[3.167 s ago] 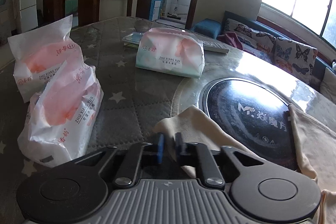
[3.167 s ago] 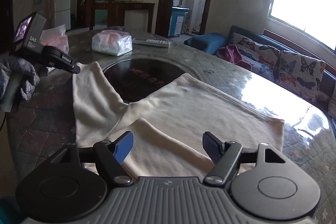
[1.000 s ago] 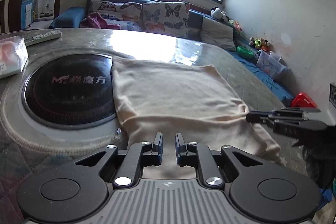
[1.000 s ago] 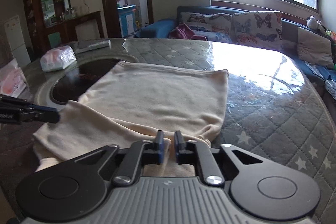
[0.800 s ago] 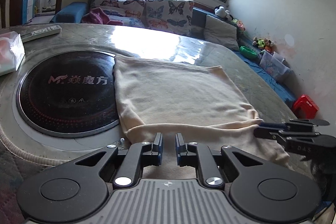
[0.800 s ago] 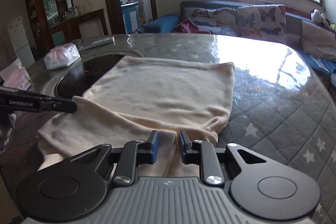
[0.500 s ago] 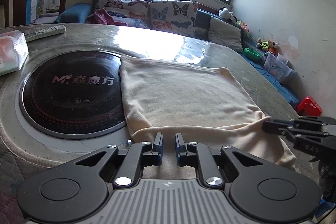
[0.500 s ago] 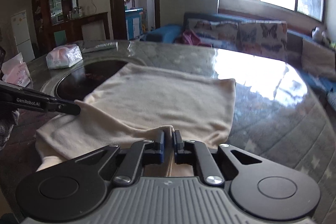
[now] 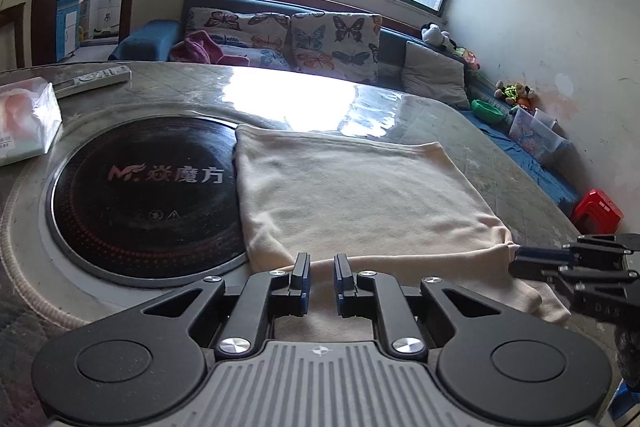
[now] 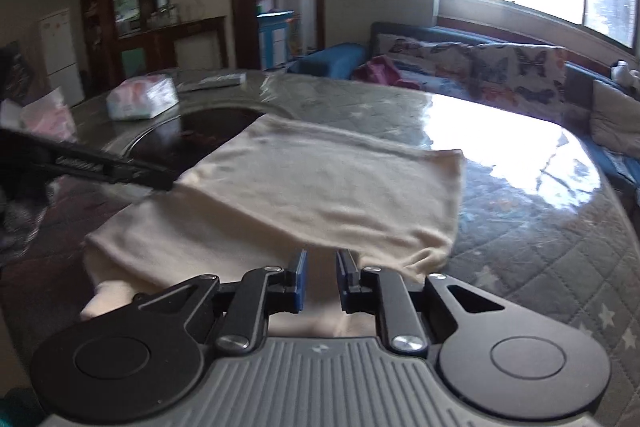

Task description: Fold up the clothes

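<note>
A cream garment (image 9: 356, 195) lies folded on the round table, its upper layer's near edge drawn up by both grippers. My left gripper (image 9: 321, 281) is shut on the near left part of that edge; in the right wrist view its fingers (image 10: 132, 175) meet the cloth corner. My right gripper (image 10: 320, 281) is shut on the near right part of the garment (image 10: 320, 187), with cloth between its pads; it shows in the left wrist view (image 9: 520, 263) at the cloth's right corner.
A black induction cooktop (image 9: 132, 195) is set in the table left of the garment. A tissue pack (image 9: 24, 119) and a remote (image 9: 94, 79) lie at the far left. A sofa with butterfly cushions (image 9: 332, 39) stands beyond the table.
Both grippers have carried the garment's near edge forward over the lower layer. The right gripper briefly loosened and closed again. Both views have tilted slightly upward.
</note>
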{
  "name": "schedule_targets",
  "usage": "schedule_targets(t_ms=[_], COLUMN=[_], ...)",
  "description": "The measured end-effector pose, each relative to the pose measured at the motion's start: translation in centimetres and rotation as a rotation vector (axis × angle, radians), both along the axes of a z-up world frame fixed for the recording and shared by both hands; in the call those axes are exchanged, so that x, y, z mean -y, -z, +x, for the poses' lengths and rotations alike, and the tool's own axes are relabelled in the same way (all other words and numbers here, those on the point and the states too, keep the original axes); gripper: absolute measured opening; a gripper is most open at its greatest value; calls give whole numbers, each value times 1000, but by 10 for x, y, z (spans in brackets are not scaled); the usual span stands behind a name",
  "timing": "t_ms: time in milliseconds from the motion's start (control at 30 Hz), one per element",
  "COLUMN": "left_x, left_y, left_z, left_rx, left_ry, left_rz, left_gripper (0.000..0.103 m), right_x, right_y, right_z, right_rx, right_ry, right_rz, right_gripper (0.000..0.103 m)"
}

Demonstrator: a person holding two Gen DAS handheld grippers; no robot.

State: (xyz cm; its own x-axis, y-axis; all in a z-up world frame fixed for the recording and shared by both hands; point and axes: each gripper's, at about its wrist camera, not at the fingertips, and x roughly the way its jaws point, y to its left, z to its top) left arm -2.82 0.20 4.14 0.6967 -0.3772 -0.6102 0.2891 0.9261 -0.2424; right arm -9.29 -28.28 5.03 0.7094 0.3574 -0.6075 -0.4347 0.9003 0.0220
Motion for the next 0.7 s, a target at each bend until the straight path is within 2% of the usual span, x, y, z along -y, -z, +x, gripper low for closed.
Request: schedule_targets(t_ms=[133,333,467,567,700], left_x=[1,7,11,6,3], left_y=[7,1,6,10,3], left_z=[5,9,18,21,9], left_rx=[-18,5,-7,-18,2], left_ry=[1,11,6,-10,5], left_rz=[5,28,49,60,66], left_gripper=[14,16,16,16,19], right_x=[-2,-2,-6,-4,-2], right_y=[12,-2,-4,11,7], right_z=[-5,-5,12,27,13], right_rx=[-51,5,21,-23,-12], right_ry=[-43,-48,-37,-14,-51], right_rz=[-39,-53,-20,-37,-55], right_gripper=[20,21,21,21,24])
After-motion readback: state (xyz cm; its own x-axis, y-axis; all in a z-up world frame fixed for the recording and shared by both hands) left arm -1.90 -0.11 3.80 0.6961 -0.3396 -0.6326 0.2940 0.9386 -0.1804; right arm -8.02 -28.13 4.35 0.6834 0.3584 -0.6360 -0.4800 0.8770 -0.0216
